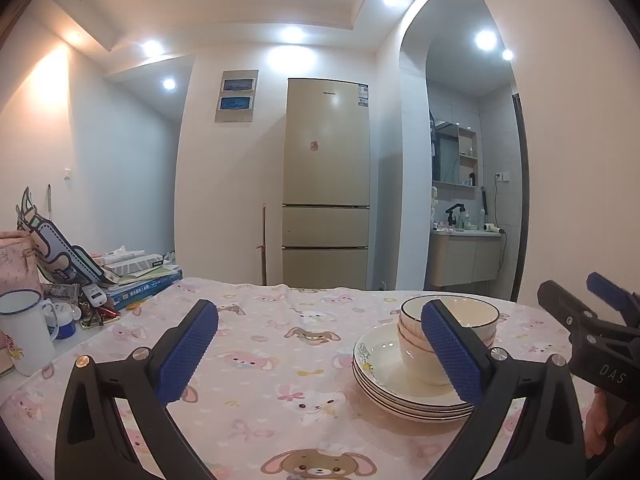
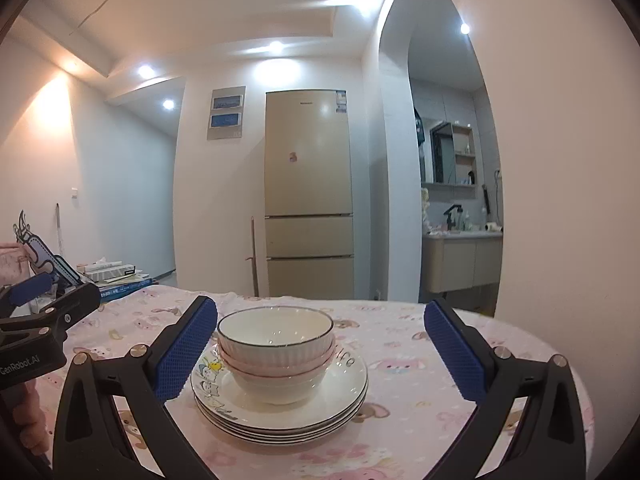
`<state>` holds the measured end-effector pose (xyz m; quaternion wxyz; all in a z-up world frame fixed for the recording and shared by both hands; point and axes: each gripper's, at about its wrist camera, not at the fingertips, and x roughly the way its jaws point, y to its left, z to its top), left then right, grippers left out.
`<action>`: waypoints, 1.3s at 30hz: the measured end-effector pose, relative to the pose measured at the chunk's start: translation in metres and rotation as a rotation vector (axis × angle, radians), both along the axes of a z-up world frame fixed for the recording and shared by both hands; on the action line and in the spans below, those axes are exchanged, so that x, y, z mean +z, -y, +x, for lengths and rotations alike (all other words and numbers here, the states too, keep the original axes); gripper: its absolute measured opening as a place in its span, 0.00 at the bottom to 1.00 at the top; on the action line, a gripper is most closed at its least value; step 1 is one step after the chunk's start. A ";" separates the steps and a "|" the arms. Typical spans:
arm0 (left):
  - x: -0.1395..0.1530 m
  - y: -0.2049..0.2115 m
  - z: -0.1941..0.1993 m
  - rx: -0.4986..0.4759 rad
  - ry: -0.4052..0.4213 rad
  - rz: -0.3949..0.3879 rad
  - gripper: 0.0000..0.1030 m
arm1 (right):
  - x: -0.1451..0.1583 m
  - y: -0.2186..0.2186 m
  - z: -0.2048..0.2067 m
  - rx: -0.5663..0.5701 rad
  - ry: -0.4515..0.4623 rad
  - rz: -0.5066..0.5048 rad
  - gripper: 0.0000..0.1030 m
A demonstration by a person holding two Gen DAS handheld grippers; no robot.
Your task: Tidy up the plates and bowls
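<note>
A stack of white plates (image 2: 344,396) with dark rims rests on the pink cartoon tablecloth. On the top plate stand nested white and pink bowls (image 2: 276,356), upright. My right gripper (image 2: 320,352) is open, its blue pads on either side of the stack and apart from it. In the left wrist view the plates (image 1: 384,384) and bowls (image 1: 472,316) lie to the right, partly behind the right blue pad. My left gripper (image 1: 320,348) is open over bare cloth with nothing between its fingers. The other gripper (image 1: 600,320) shows at the right edge.
At the table's left edge sit a white enamel mug (image 1: 24,332), a pile of books (image 1: 140,276), a pink bag (image 1: 16,260) and small clutter. Beyond the far table edge stand a beige fridge (image 1: 326,184) and a washroom archway (image 1: 464,152).
</note>
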<state>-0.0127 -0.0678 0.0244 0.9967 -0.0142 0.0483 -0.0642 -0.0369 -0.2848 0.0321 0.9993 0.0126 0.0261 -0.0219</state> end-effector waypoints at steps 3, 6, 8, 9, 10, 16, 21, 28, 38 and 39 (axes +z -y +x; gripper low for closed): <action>-0.005 0.003 0.011 0.001 -0.026 0.008 1.00 | -0.006 0.006 0.007 0.016 -0.019 0.022 1.00; -0.011 0.003 0.017 0.002 -0.034 0.004 1.00 | -0.011 0.010 0.013 0.014 -0.034 0.036 1.00; -0.014 0.002 0.019 0.005 -0.034 0.001 1.00 | -0.014 0.013 0.017 0.011 -0.042 0.051 1.00; -0.014 0.003 0.020 0.008 -0.034 0.001 1.00 | -0.016 0.014 0.018 0.010 -0.046 0.058 1.00; -0.015 0.003 0.021 0.007 -0.035 0.001 1.00 | -0.017 0.014 0.020 0.010 -0.049 0.063 1.00; -0.020 0.006 0.031 -0.007 -0.077 0.004 1.00 | -0.018 0.007 0.028 0.040 -0.091 0.023 1.00; -0.025 0.004 0.045 -0.018 -0.148 -0.013 1.00 | -0.021 0.004 0.040 0.052 -0.144 0.013 1.00; -0.029 0.018 0.050 -0.005 -0.176 0.057 1.00 | -0.029 -0.005 0.056 0.036 -0.249 -0.032 1.00; -0.029 0.016 0.051 0.017 -0.179 0.049 1.00 | -0.031 0.001 0.056 0.042 -0.251 -0.016 1.00; -0.029 0.016 0.051 0.017 -0.179 0.049 1.00 | -0.031 0.001 0.056 0.043 -0.251 -0.016 1.00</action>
